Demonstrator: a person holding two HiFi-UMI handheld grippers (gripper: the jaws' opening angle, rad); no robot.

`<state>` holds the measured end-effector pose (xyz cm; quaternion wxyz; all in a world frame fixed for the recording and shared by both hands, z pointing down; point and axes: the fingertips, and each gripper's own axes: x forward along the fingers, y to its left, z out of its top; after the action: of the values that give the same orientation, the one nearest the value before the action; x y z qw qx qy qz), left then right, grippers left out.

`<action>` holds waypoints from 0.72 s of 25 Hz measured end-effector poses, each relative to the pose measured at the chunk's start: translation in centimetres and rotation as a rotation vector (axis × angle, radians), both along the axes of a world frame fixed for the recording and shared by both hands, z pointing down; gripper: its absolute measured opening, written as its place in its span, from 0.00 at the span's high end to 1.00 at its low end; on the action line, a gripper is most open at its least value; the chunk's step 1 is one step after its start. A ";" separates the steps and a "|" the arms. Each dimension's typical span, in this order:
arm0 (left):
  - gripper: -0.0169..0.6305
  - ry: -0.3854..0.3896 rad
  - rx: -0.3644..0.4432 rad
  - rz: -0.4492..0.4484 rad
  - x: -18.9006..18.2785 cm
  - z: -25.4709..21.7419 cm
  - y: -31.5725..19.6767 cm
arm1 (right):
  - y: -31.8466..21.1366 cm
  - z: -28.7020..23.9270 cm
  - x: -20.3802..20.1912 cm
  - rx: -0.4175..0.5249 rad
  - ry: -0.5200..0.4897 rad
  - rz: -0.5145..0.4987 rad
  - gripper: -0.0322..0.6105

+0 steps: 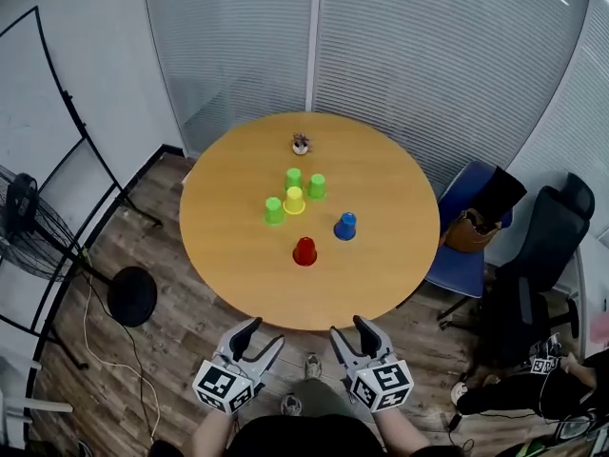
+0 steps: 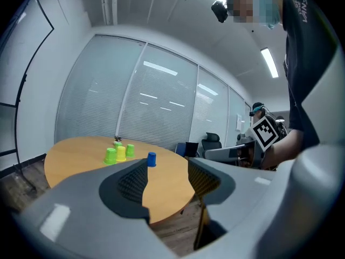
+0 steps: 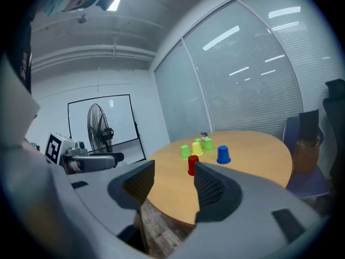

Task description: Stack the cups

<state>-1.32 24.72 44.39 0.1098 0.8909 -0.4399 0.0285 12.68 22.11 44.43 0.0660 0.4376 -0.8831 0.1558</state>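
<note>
Hovering before the table (image 1: 219, 255), left tool (image 1: 265, 334) and right tool (image 1: 349, 328) gape wide, empty

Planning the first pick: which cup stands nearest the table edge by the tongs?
The red cup, alone in front; the blue cup stands farther back, the yellow cup and green cups beyond.

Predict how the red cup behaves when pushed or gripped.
The red cup stands upside down on its wide rim, so a push would probably slide it, not tip it. It looks like thin plastic: likely light, and may flex if squeezed.
</note>
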 end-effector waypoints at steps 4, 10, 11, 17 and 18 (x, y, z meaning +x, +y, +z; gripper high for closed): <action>0.63 -0.007 -0.011 -0.026 -0.6 0.4 -3.6 | -3.8 0.5 -1.0 -0.005 0.004 -0.040 0.64; 0.63 -0.024 -0.006 -0.063 -1.1 0.2 -10.0 | -10.1 0.9 -1.8 0.000 0.014 -0.098 0.64; 0.63 -0.028 -0.006 -0.069 -1.1 0.2 -10.9 | -11.1 1.0 -1.9 0.000 0.014 -0.107 0.64; 0.63 -0.047 -0.013 -0.107 -2.0 0.6 -15.0 | -15.3 1.5 -2.7 0.002 0.011 -0.145 0.64; 0.63 -0.049 -0.017 -0.110 -2.2 0.8 -15.4 | -15.8 1.6 -2.9 0.001 0.013 -0.148 0.64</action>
<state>-3.52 9.28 45.21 0.1080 0.8635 -0.4904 0.0479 9.81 6.28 46.03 0.0829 0.3721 -0.9127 0.1474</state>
